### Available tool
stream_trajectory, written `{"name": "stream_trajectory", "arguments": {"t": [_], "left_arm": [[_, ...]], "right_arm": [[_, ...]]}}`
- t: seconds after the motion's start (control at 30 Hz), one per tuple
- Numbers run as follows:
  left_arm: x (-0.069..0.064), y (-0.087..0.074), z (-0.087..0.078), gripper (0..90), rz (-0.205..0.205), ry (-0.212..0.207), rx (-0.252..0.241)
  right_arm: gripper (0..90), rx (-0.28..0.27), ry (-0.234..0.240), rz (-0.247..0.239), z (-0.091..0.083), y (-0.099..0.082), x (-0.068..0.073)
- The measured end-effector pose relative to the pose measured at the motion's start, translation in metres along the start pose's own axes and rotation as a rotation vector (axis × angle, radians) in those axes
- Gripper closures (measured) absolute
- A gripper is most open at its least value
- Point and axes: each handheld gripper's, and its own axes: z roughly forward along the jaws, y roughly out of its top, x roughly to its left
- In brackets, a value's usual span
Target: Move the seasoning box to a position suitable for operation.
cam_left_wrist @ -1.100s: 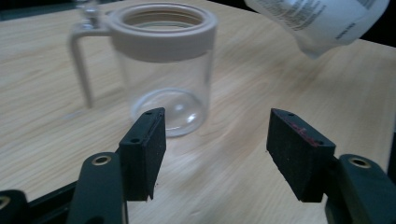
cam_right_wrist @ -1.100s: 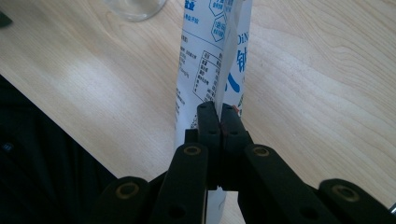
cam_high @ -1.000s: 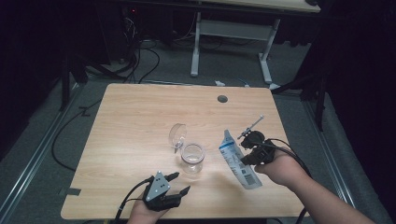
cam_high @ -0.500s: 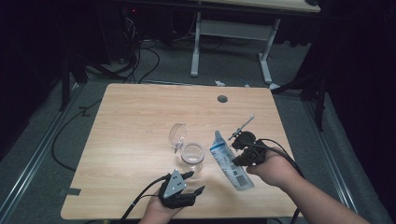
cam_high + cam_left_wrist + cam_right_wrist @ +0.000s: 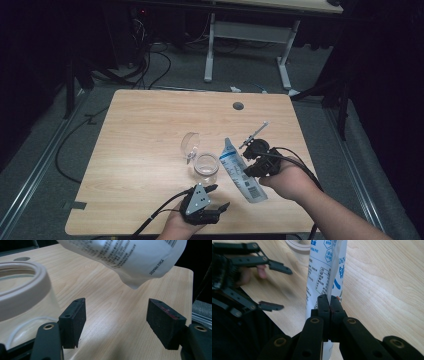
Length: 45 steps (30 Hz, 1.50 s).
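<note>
White plastic with blue and black print makes up the refill pouch (image 5: 242,172), a soft, flat-sided bag with a narrow spout end pointing away from the person and a rounded bottom bearing a barcode and a printed date code. It hangs tilted in the air just right of the clear glass jar (image 5: 206,165), above the light wooden surface (image 5: 145,130). The right gripper (image 5: 329,302) has its jaws clenched on the pouch's side seam, pinching the thin edge flat between the pads. The left gripper (image 5: 216,196), nearer the person than the jar, has its jaws spread with nothing between them; they have just been opening further. A clear lid (image 5: 190,145) stands on edge just behind the jar.
</note>
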Motion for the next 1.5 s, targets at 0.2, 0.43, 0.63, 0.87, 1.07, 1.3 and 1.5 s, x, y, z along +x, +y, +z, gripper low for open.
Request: {"name": "stream_trajectory", "arguments": {"t": [0.2,0.43,0.63,0.87,1.07,1.3,1.5], "left_arm": [[-0.007,0.0,0.013,29.9,0.004,-0.02,-0.003],[-0.012,0.003,0.026,24.5,-0.007,-0.035,-0.003],[-0.016,0.006,0.038,22.7,-0.035,-0.035,0.001],[-0.017,0.011,0.041,23.9,-0.056,-0.017,-0.018],[-0.02,0.014,0.034,34.3,-0.034,-0.005,-0.037],[-0.025,0.014,0.029,42.2,-0.013,0.039,-0.033],[-0.026,0.016,0.024,48.8,-0.021,0.05,-0.032]], "right_arm": [[89.9,-0.01,-0.001,-0.007,-0.005,0.005,0.007],[89.9,-0.008,-0.002,-0.01,-0.006,0.009,0.014],[90.0,-0.016,0.008,-0.01,-0.007,0.013,0.018],[89.9,-0.02,0.02,-0.02,-0.008,0.016,0.022],[89.9,-0.02,0.023,-0.025,-0.005,0.015,0.022],[89.9,-0.021,0.017,-0.043,-0.004,0.017,0.024],[89.9,-0.023,0.012,-0.056,0.0,0.022,0.025]]}}
